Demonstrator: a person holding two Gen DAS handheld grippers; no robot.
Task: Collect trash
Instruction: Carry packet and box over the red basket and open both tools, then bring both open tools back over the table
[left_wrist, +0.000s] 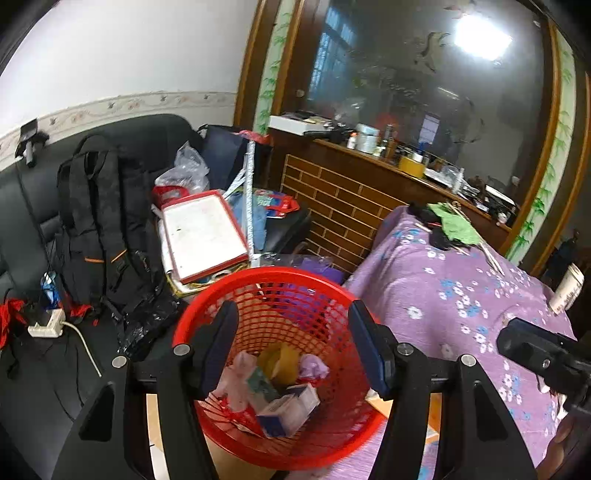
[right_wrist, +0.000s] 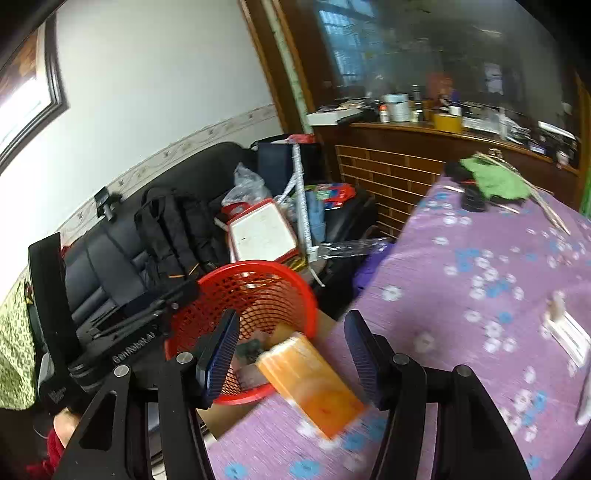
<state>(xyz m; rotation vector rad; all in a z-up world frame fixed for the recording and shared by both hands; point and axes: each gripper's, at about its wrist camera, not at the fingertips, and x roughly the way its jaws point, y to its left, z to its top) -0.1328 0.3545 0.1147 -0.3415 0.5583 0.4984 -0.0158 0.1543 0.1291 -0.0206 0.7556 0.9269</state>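
I hold both claws over the red basket (left_wrist: 277, 369). Left claw (left_wrist: 293, 347) gapes, empty, directly above the trash inside. Right claw (right_wrist: 291, 354) stands apart; the orange carton (right_wrist: 310, 384) sits blurred between its pads at the basket's rim, apparently loose. I should keep clear until it drops in.

Blk backpack (left_wrist: 107, 229) on sofa (left_wrist: 33, 206)
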